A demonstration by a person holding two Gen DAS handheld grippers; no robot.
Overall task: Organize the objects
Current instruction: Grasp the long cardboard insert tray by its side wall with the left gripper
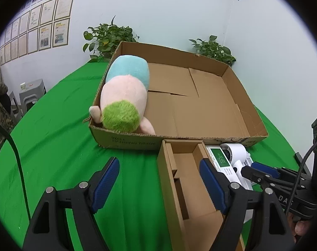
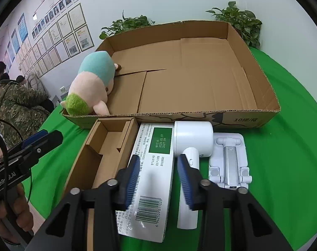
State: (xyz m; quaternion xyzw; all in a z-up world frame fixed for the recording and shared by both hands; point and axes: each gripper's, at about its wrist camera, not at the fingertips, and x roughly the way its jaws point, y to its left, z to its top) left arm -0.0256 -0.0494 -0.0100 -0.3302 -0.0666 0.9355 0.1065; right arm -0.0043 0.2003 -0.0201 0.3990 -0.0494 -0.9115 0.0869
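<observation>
Beside the tray (image 2: 263,115), right gripper (image 2: 158,173) narrowed over white box (image 2: 152,171), pads apparently not gripping; left gripper (image 1: 158,179) wide; closing off-centre could nudge the dryer (image 2: 193,140).

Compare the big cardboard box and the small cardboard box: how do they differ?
The big box is wide and shallow; the small box is narrow, with cardboard dividers inside. The big box holds a plush toy at its left end; the small box holds nothing visible. Both are open-topped brown cardboard on the green cloth.
</observation>
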